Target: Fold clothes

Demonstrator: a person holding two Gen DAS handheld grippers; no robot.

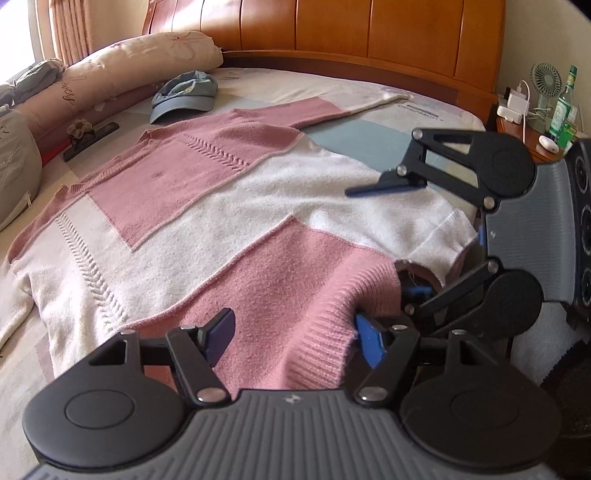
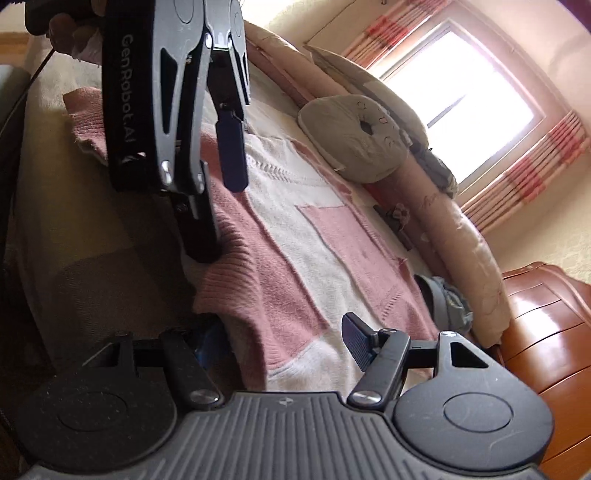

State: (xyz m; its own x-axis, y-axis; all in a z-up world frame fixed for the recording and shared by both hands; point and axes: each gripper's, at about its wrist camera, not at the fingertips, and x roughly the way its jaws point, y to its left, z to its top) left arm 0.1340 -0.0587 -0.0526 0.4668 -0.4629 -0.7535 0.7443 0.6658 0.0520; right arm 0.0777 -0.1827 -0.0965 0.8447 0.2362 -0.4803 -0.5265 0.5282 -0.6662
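- Far left, left wrist view: rolled floral quilt and pillows along the edge of the bed.
- Left of centre: blue cap on the bed beside the quilt, just beyond the neckline of the sweater.
- Centre: pink-and-white patchwork sweater, spread flat across the bed, one sleeve stretched toward the wooden headboard.
- Bottom centre: left tongs, set wide, straddling the pink ribbed hem of the sweater; hem raised between the blue pads; pad contact on the cloth not clear.
- Right: right tongs, turned on their side, also wide, one finger above the white hem corner and one beneath it; grip not clear.
- Far right: nightstand with green bottle and small fan.
- Right wrist view: same hem lifted between the right tongs.
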